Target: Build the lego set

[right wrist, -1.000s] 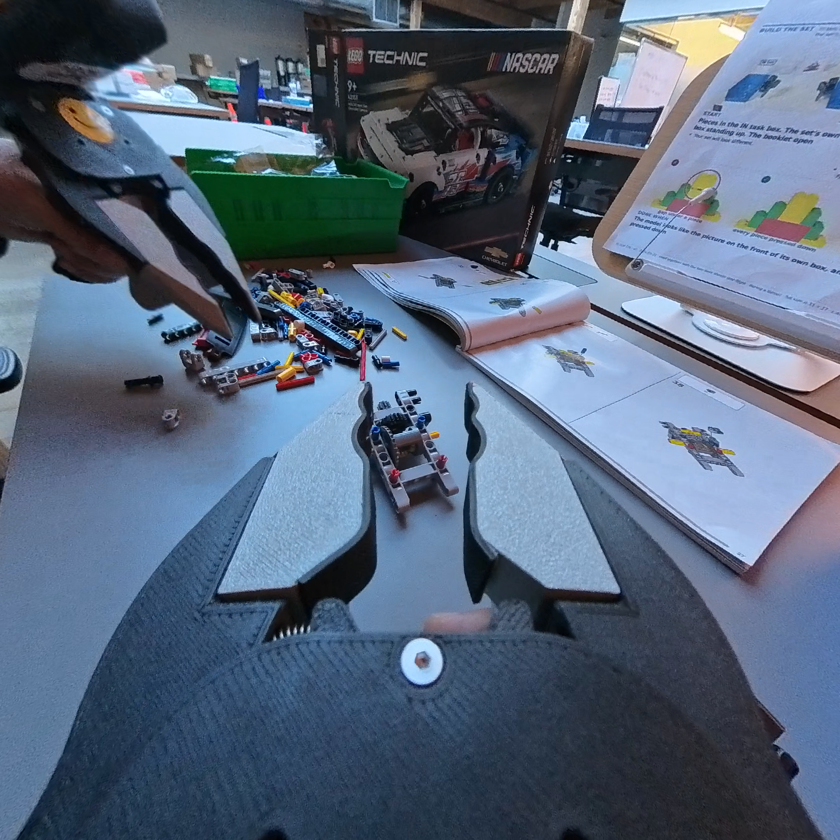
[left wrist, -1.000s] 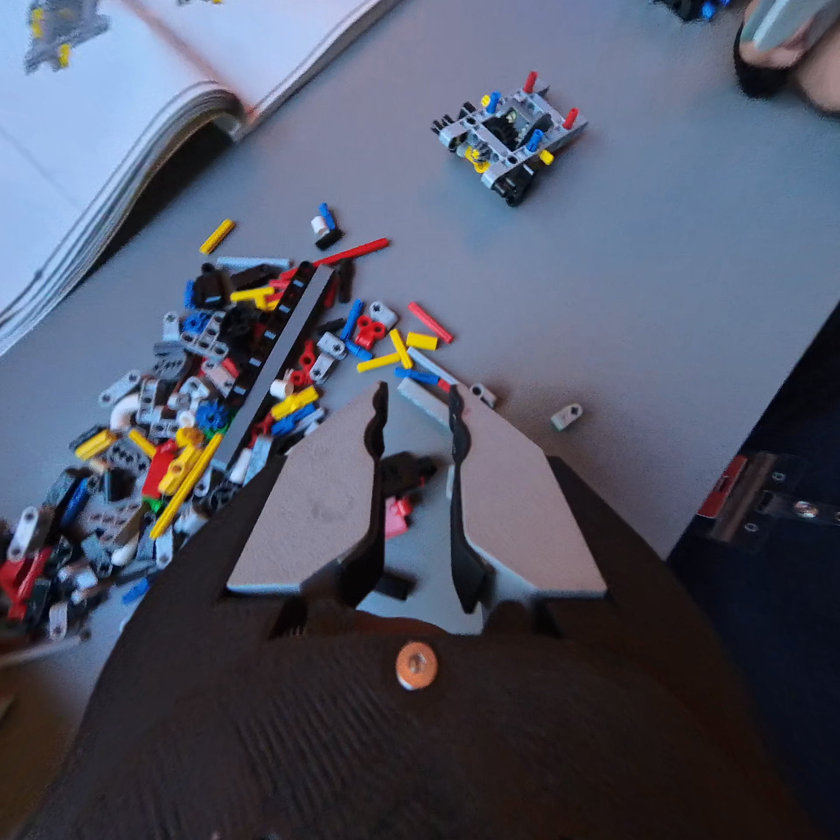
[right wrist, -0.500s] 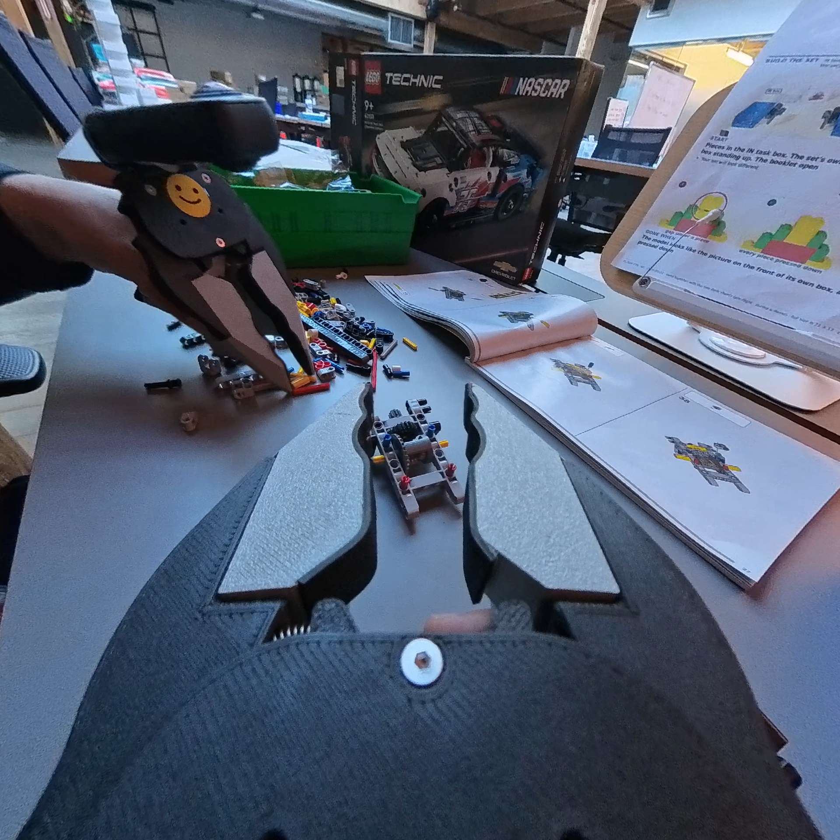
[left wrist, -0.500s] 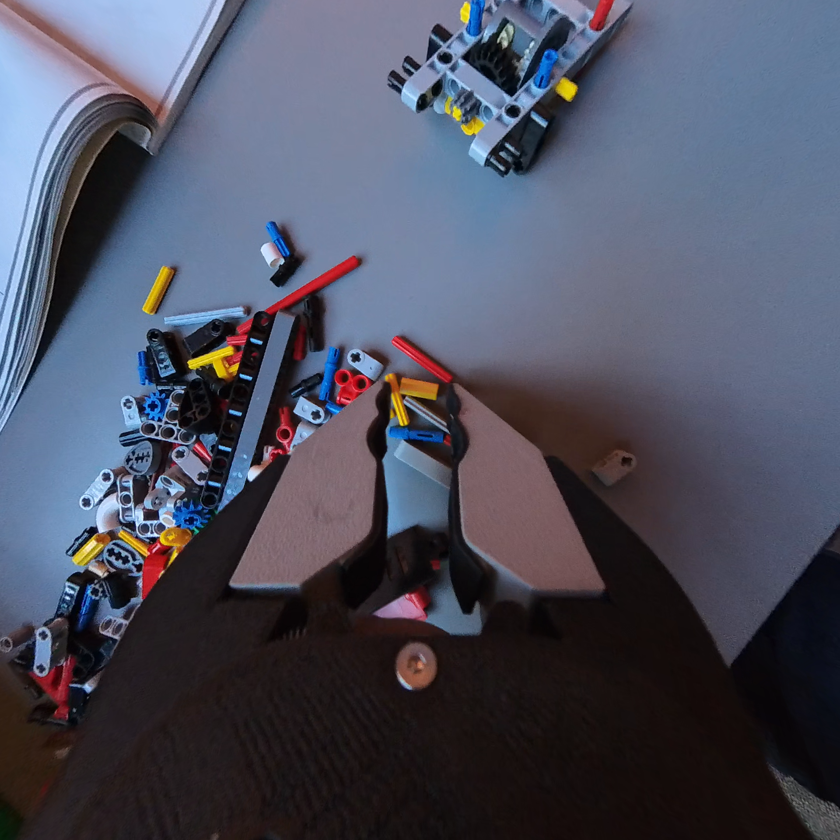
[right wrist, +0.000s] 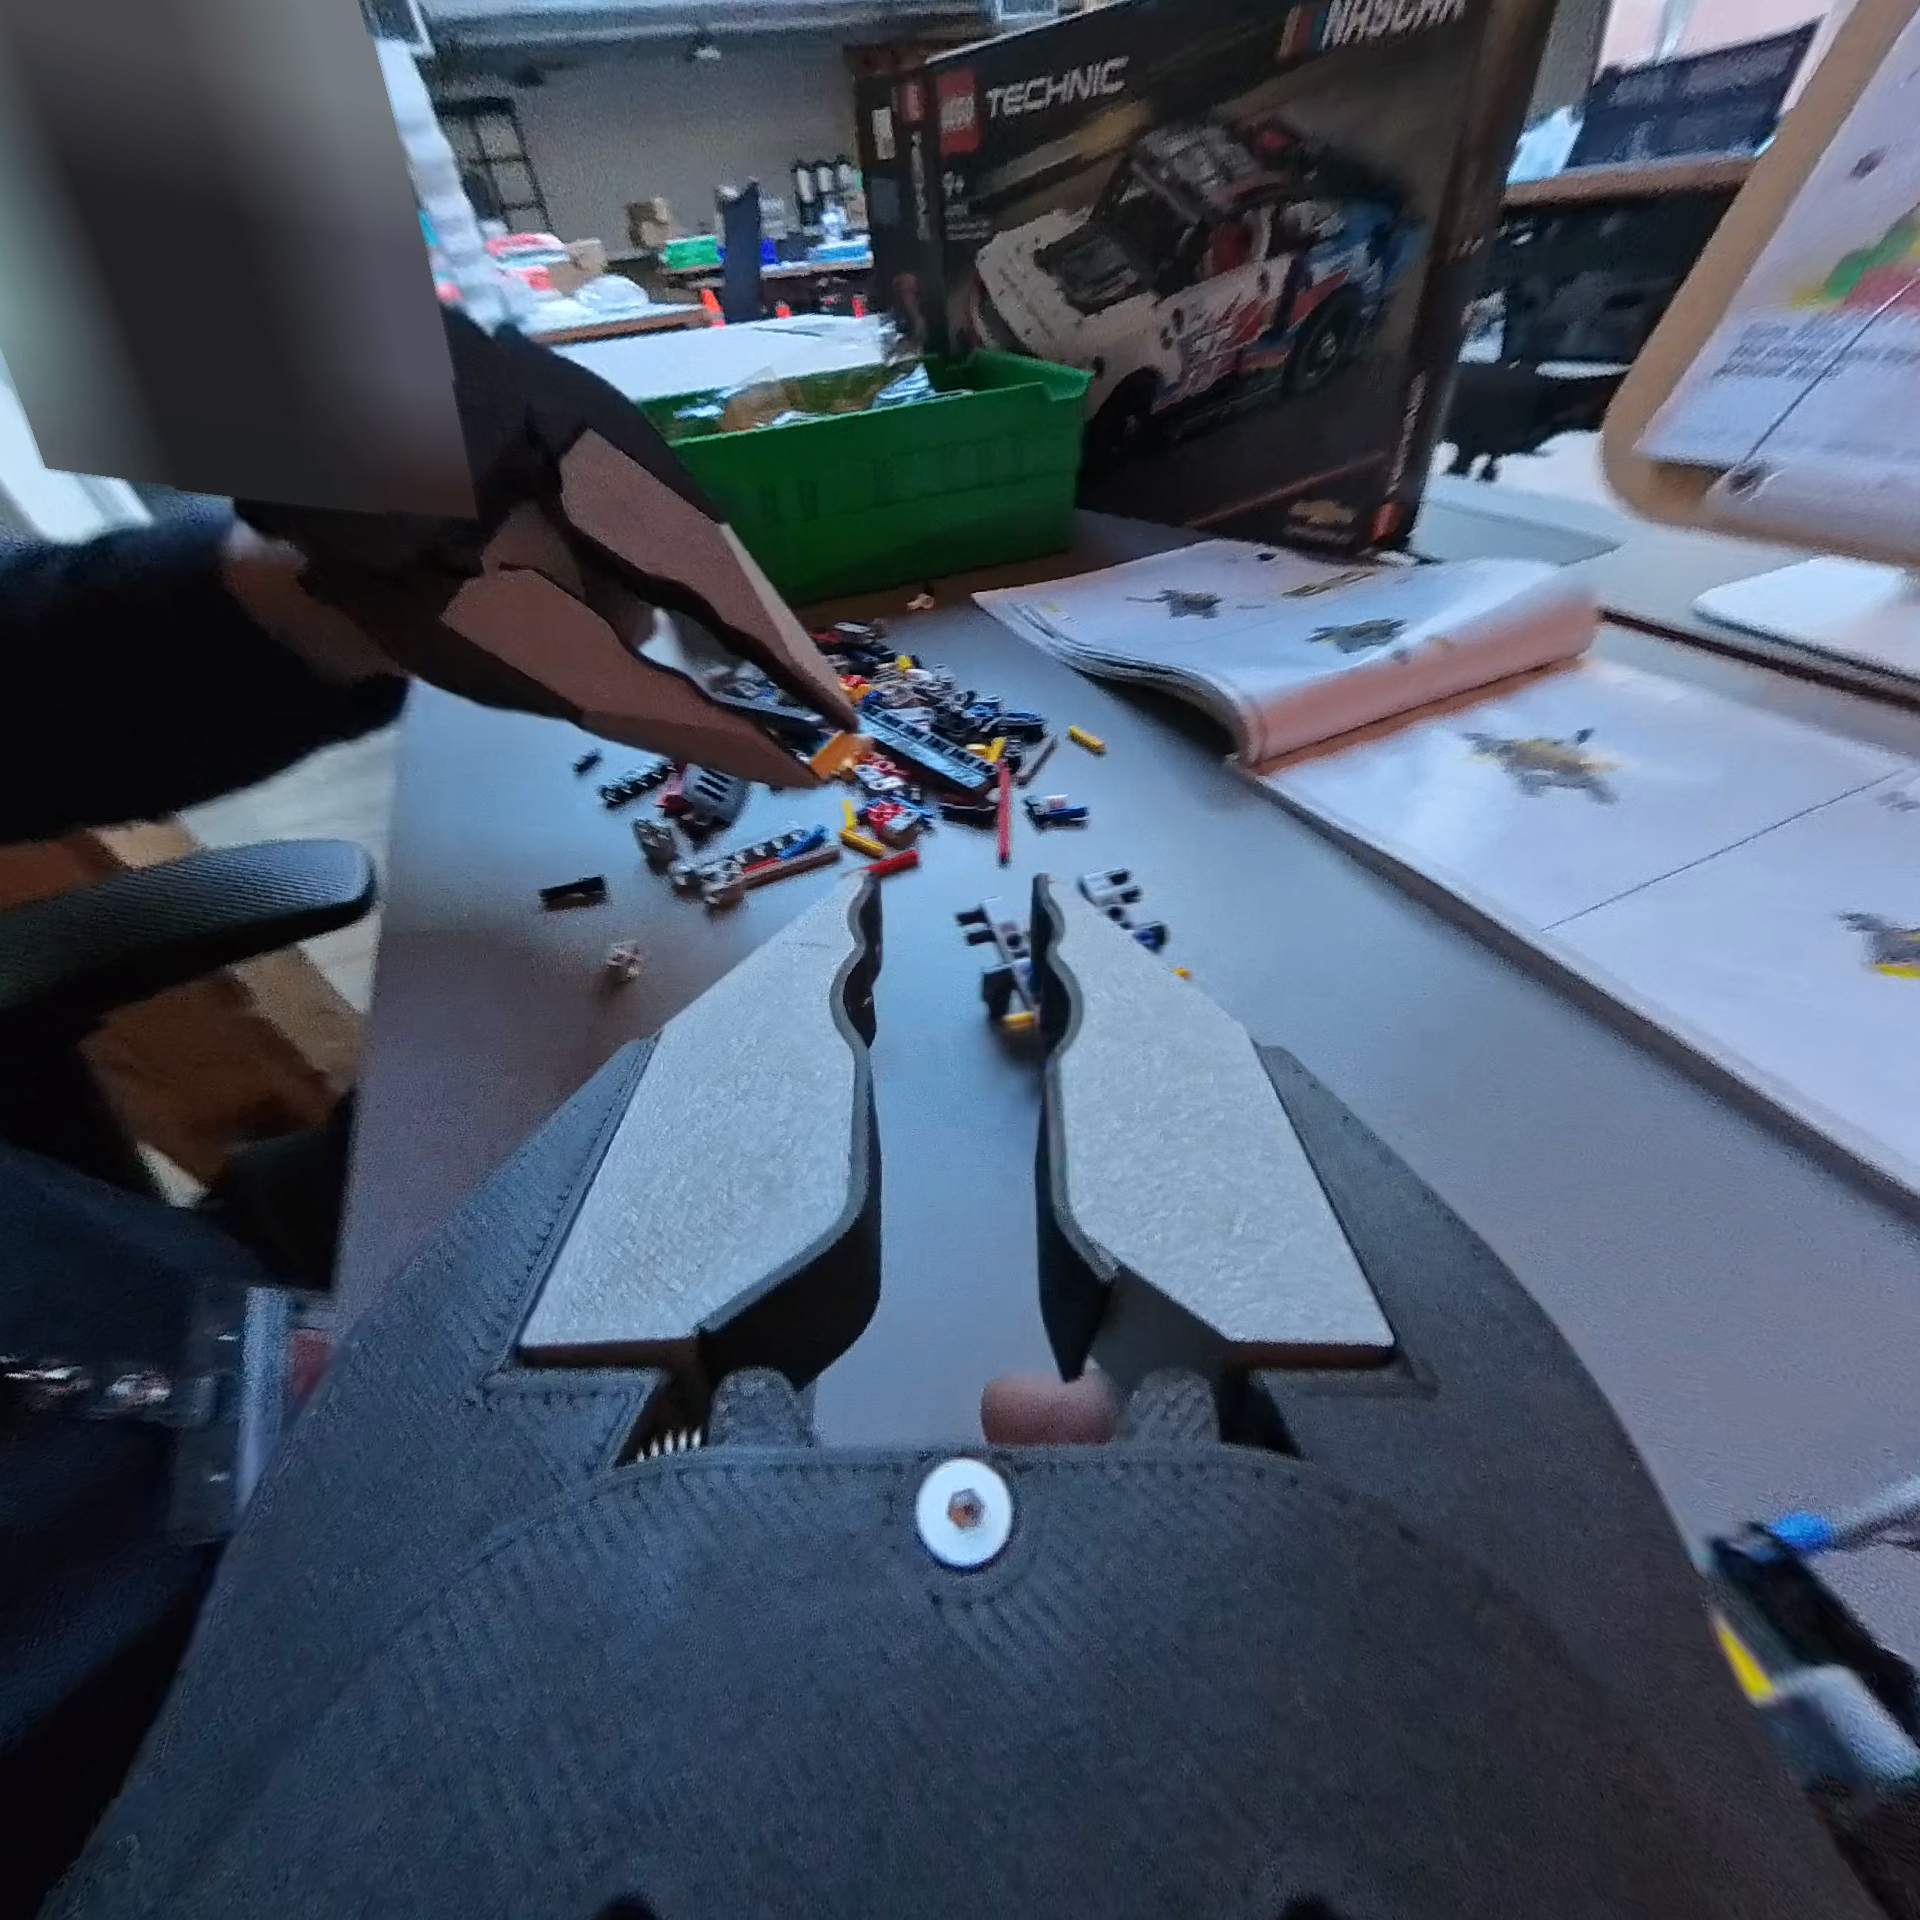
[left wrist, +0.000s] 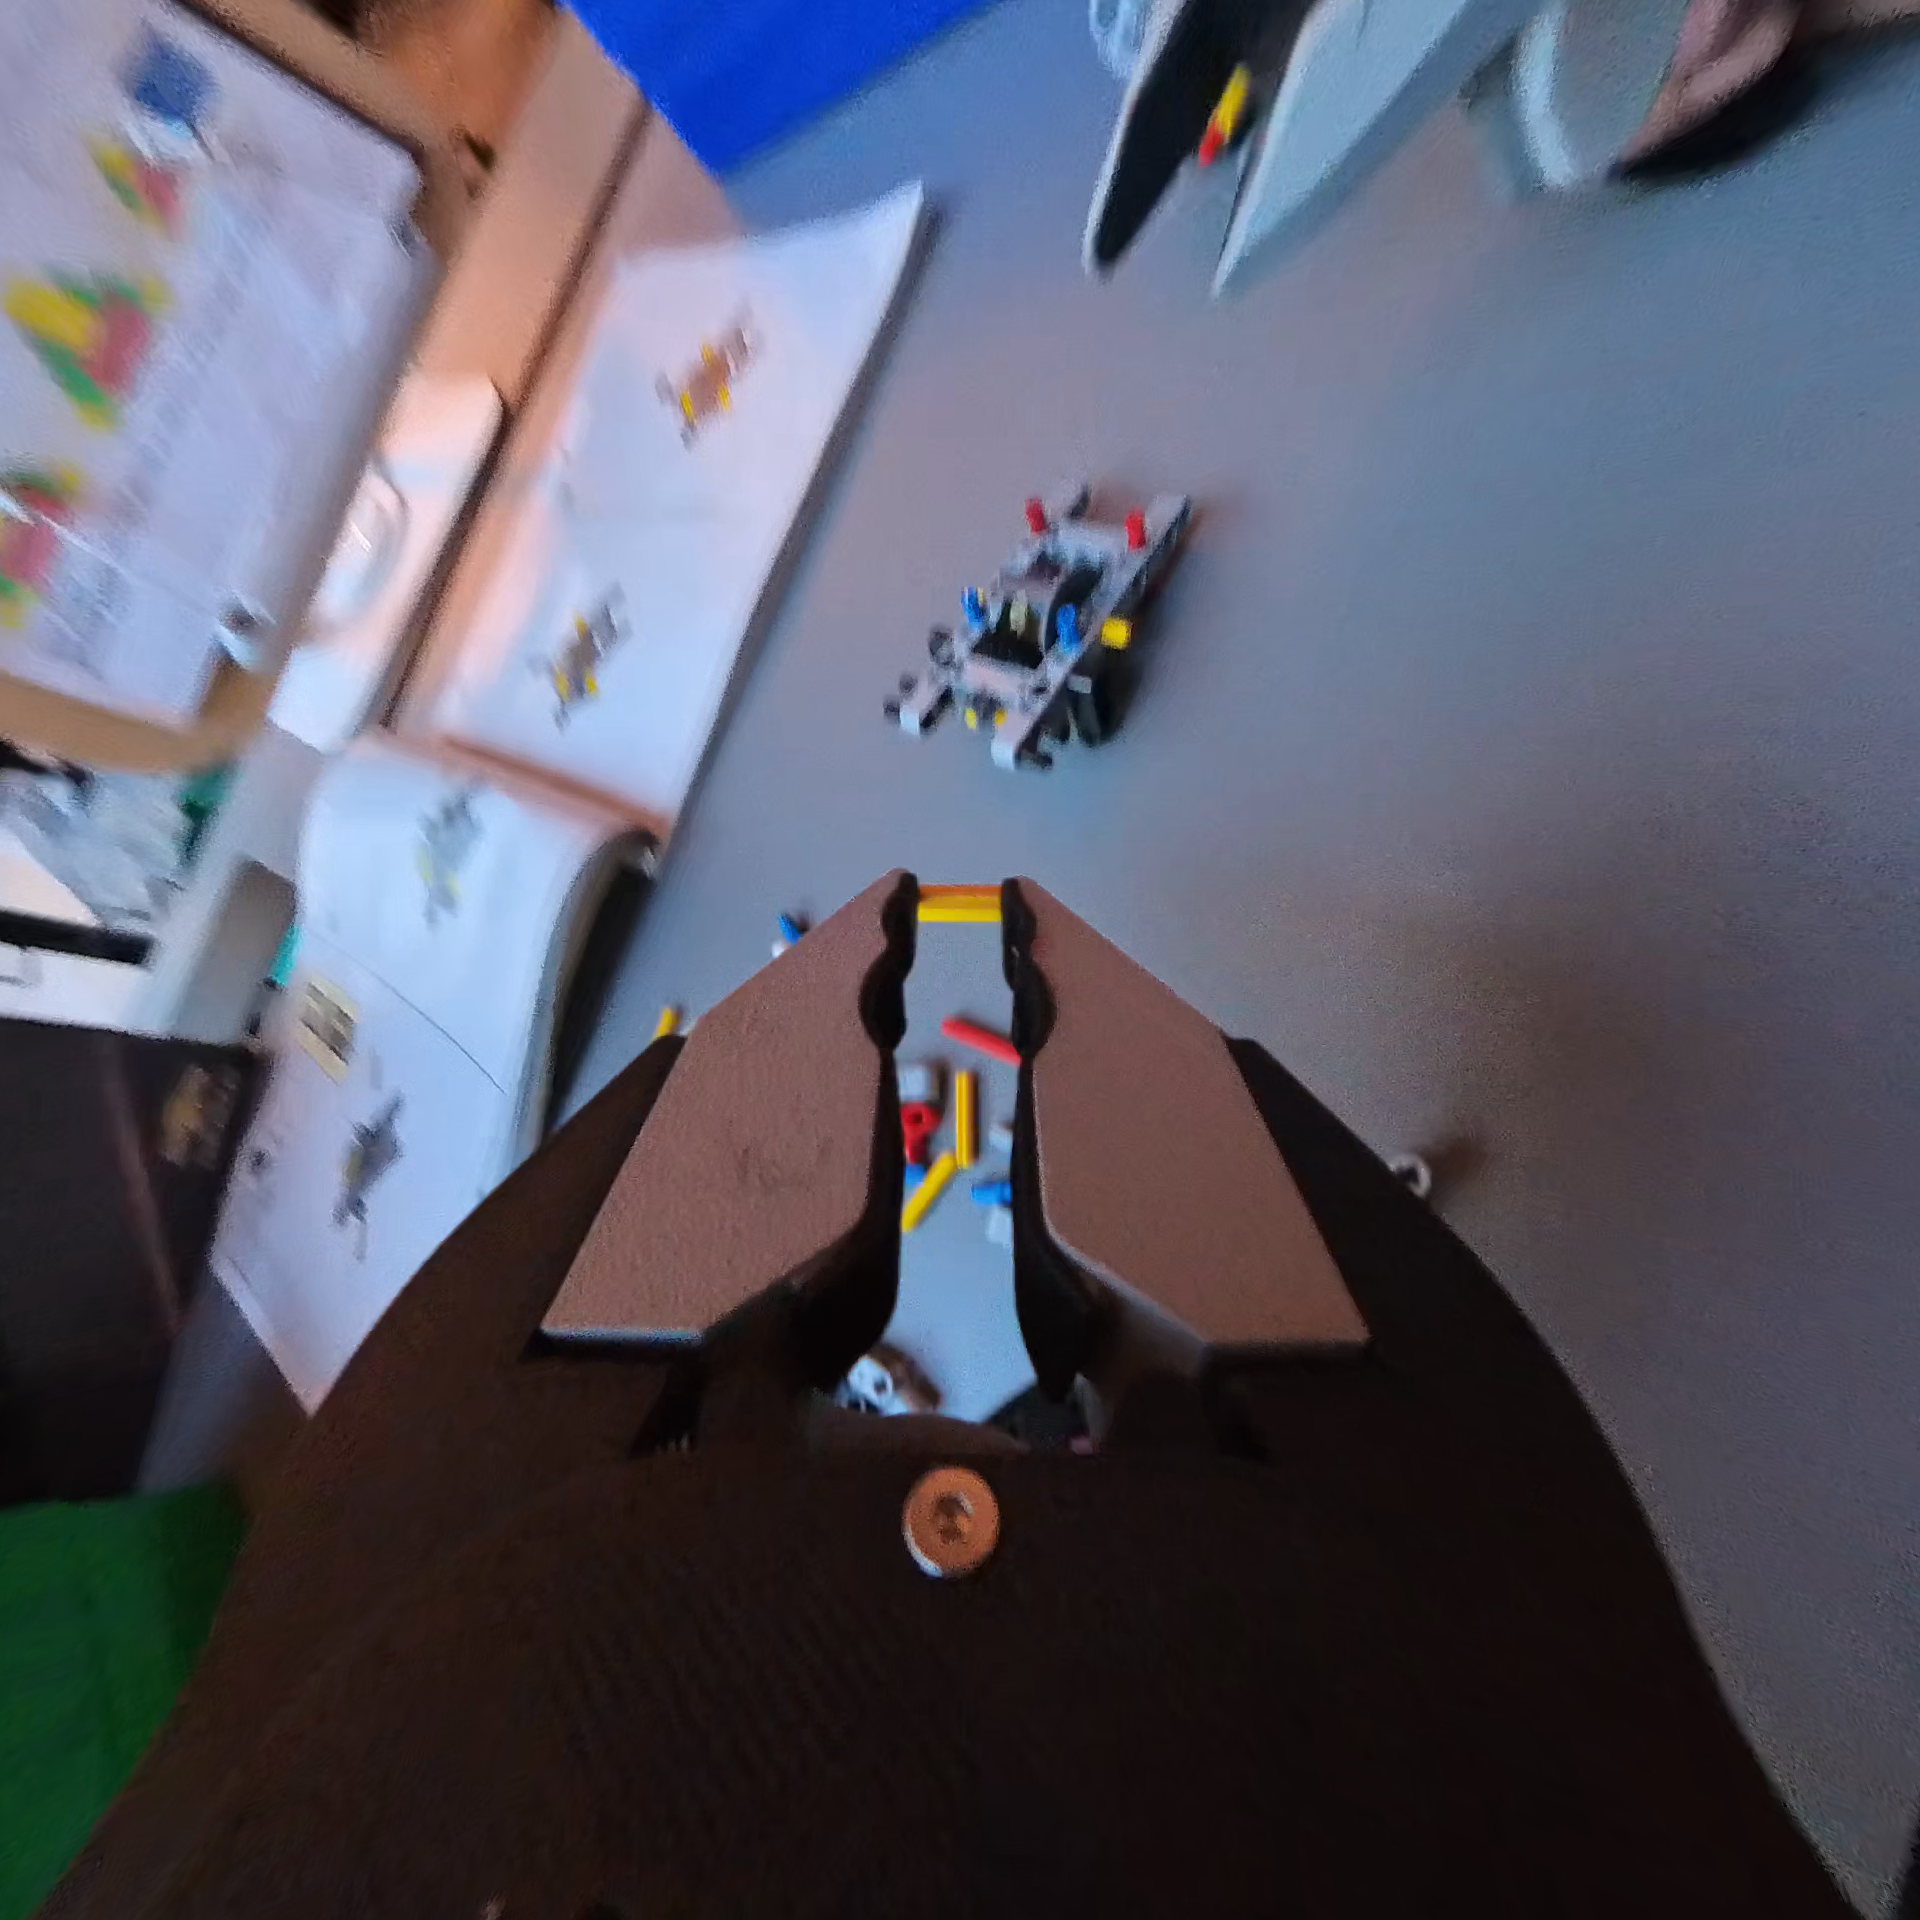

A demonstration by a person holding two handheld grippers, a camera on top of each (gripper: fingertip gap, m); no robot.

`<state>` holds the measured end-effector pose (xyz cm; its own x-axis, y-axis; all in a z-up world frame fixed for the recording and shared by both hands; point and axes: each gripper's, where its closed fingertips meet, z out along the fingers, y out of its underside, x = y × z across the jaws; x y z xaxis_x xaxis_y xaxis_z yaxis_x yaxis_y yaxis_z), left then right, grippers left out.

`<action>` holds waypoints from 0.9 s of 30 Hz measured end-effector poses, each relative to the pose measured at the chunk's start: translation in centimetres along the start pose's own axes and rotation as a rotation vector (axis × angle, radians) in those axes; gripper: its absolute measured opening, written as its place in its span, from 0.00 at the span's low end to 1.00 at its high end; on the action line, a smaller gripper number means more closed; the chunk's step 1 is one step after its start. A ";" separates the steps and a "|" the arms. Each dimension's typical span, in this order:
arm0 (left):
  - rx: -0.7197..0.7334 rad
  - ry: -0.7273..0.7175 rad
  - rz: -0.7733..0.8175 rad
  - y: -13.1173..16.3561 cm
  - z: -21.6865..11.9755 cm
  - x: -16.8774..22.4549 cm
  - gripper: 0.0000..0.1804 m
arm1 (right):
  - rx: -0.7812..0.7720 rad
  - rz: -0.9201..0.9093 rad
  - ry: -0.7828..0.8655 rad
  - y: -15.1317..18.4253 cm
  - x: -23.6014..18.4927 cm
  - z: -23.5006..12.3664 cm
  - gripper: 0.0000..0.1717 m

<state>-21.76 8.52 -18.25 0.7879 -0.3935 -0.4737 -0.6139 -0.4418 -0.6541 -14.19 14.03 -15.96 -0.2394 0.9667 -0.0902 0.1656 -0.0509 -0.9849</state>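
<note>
Yellow piece (left wrist: 958, 906) sits crosswise at the very tips of the left gripper (left wrist: 960, 900), both fingertips clenched on its ends; the right wrist view shows the same piece (right wrist: 837, 755) pinched at those tips and lifted just above the pile (right wrist: 914, 738) of loose parts. The left gripper hangs over the near edge of that pile, with a red pin (left wrist: 981, 1040), 2 yellow pins and a few blue and grey bits visible on the table (left wrist: 1507, 831) between its fingers. Ahead of it, well apart, stands the grey chassis (left wrist: 1049, 634) with red, blue and yellow pins sticking out of it. An open booklet (left wrist: 665, 488) lies to its left.

The right gripper (right wrist: 956, 904) has its fingers parted and clasps nothing. The chassis (right wrist: 1003, 961) lies on the table beyond the tips, partly hidden behind the right finger (right wrist: 1143, 1122); whether that finger touches it cannot be told. In the left wrist view this gripper (left wrist: 1174, 249) shows far off, blurred, above the table.

Behind the pile stand a green bin (right wrist: 883, 468) and a dark box (right wrist: 1195, 260) with a white car pictured on it. A board (right wrist: 1787, 312) with printed sheets leans at the right. A chair armrest (right wrist: 177, 914) pokes in at the left.
</note>
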 end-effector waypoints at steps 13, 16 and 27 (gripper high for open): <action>0.593 -0.133 0.227 -11.5 -2.6 4.4 0.07 | 0.181 0.563 -0.520 -4.0 -6.2 -2.3 0.02; 0.621 -0.135 0.233 -12.1 -2.8 4.8 0.07 | 0.177 0.585 -0.512 -3.9 -5.8 -2.5 0.03; 0.663 -0.156 0.234 -12.8 -2.7 5.6 0.07 | 0.176 0.673 -0.571 -3.9 -6.5 -2.7 0.03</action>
<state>-9.56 9.81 -10.97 0.6673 -0.2766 -0.6915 -0.6480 0.2421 -0.7222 -10.70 8.62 -11.19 -0.5911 0.4495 -0.6697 0.3049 -0.6442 -0.7015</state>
